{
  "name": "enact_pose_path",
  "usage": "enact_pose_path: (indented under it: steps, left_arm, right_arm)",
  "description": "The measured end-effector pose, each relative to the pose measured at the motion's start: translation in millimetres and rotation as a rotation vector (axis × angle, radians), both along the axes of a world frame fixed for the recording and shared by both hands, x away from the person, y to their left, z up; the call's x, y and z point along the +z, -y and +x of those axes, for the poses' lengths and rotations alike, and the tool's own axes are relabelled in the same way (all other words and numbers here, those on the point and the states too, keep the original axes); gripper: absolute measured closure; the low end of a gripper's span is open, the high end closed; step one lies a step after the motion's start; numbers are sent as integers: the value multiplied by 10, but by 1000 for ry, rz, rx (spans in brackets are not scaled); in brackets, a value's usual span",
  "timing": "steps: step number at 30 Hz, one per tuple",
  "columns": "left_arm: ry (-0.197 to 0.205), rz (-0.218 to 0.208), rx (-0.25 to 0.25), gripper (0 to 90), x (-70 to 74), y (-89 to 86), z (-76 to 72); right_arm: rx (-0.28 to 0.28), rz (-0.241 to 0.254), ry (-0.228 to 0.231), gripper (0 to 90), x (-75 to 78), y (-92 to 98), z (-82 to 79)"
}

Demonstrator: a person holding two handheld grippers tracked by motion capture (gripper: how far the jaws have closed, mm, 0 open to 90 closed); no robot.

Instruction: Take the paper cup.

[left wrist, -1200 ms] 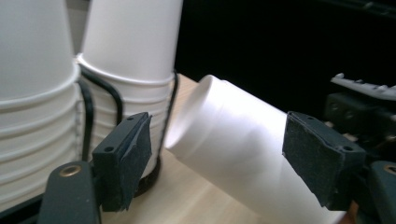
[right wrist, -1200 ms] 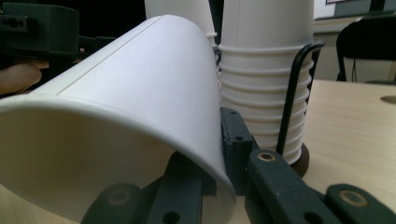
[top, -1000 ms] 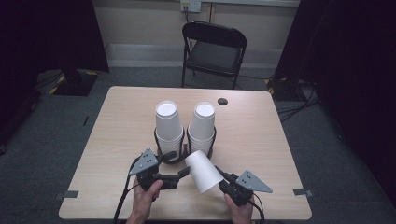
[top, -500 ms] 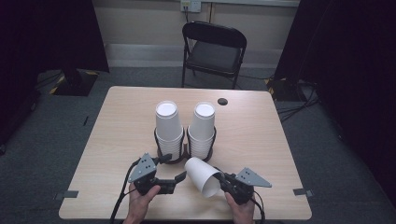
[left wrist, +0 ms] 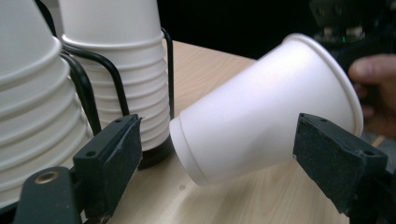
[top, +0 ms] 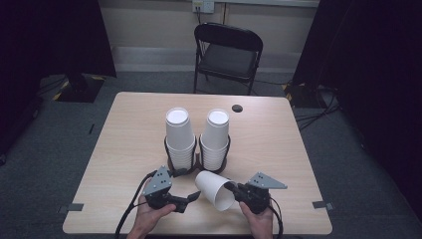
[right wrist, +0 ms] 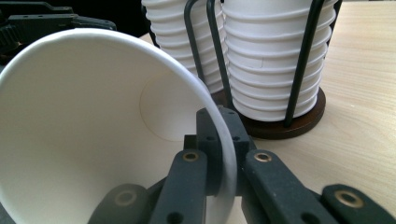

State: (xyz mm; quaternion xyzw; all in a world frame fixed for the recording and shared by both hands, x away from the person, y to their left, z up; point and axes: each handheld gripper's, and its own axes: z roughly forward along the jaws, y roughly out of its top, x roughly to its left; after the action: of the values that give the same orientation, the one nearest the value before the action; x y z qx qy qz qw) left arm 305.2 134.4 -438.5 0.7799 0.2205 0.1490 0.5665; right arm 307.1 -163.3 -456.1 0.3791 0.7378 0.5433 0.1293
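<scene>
We see the left gripper [top: 191,198] open its jaws off the white cup [top: 215,189], which tips lower toward the frame's bottom.

The left gripper [top: 191,198] is held low in the left hand [top: 149,216], jaws pointing toward the right gripper [top: 230,187]. Its jaws have just been opening and stand apart, the pads [left wrist: 119,149] clear of contact. The right gripper, held in the right hand [top: 259,221], points toward the left gripper with its jaws pinched together on a thin white cup wall [right wrist: 229,154].
</scene>
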Motion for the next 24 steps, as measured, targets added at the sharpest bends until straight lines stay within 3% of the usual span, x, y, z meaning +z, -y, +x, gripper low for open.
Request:
enact_pose_path:
  steps: [5, 11, 14, 21, 23, 24]
  left_arm:
    - [13, 12, -29, 155, -60, 19, -23]
    - [31, 90, -64, 154, -153, 46, -65]
    - [42, 129, -86, 156, -178, 80, -81]
    - [77, 170, -95, 155, -204, 137, -107]
    - [77, 164, -90, 155, -210, 150, -116]
    - [90, 183, -99, 155, -216, 171, -123]
  right_arm:
    - [16, -16, -32, 886, 30, 7, 33]
    - [48, -61, -92, 885, 89, -25, 66]
    - [56, -78, -88, 885, 120, -42, 82]
    - [96, -101, -127, 885, 165, -97, 128]
    - [97, -106, -129, 886, 171, -105, 132]
    - [105, -108, -143, 886, 183, -111, 143]
